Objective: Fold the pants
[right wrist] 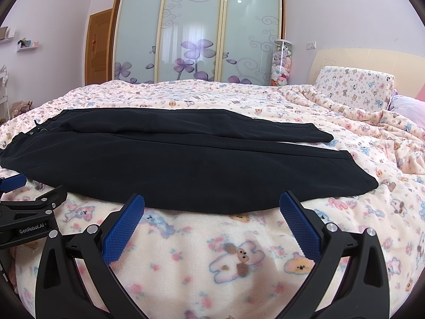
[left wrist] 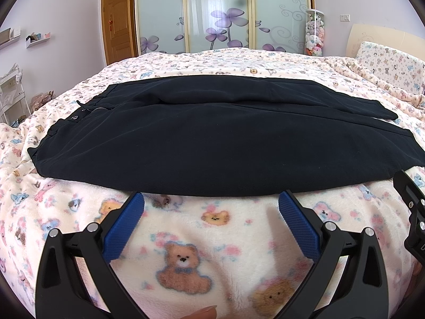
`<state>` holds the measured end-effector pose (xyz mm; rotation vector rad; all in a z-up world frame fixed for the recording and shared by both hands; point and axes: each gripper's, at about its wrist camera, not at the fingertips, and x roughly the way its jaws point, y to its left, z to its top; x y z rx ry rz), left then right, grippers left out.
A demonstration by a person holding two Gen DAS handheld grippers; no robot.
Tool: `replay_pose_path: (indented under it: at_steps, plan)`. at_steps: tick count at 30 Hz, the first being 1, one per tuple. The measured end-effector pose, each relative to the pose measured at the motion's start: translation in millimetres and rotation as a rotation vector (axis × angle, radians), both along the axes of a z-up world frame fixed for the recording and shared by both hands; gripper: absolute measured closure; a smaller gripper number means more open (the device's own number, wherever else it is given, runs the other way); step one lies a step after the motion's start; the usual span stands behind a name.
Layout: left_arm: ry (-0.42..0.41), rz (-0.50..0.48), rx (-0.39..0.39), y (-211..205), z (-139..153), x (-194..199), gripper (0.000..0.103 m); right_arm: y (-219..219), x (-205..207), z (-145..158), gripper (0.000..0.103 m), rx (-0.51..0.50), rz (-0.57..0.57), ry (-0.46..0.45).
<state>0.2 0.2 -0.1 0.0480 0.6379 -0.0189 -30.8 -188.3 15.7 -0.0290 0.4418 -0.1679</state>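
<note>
The left hand-held gripper (left wrist: 211,203) is hovering over the bear-print blanket (left wrist: 186,239) with its blue fingers (left wrist: 124,228) spread apart and gripping nothing, tips just short of the near edge of the pants (left wrist: 212,143). The right hand-held gripper (right wrist: 212,204) is hanging beside it, likewise spread wide and empty, fingertips just at the near hem. The dark pants are lying flat across the bed (right wrist: 239,98), waistband to the left, both legs stretching to the right, the far leg lying partly over the near one. Beyond them, a pillow (right wrist: 356,85) is leaning against the headboard (right wrist: 358,58). Behind the bed, a wardrobe (right wrist: 196,29) with frosted flower-patterned doors is standing against the wall.
</note>
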Motion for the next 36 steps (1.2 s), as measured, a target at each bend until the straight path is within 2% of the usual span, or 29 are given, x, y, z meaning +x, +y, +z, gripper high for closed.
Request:
replay_pose_path:
  at_steps: [21,26,27,31,33,36]
  plan:
    - [0.002,0.0,0.001,0,0,0,0.002,0,2,-1,0.001,0.004,0.009,0.009]
    - [0.016,-0.012,-0.015,3,-3,1,0.002,-4,8,-3,0.001,0.054,0.052,0.037]
    - [0.026,-0.014,-0.024,5,-2,2,0.002,-11,9,1,0.001,0.097,0.066,0.041]
    - [0.043,-0.013,-0.05,17,15,13,0.002,-50,14,20,0.001,0.158,0.056,0.034]
    - [0.015,0.007,-0.06,21,18,13,0.002,-77,27,32,0.001,0.197,0.027,0.039]
    - [-0.049,0.014,-0.077,24,27,17,0.002,-127,56,50,0.001,0.316,-0.02,0.079]
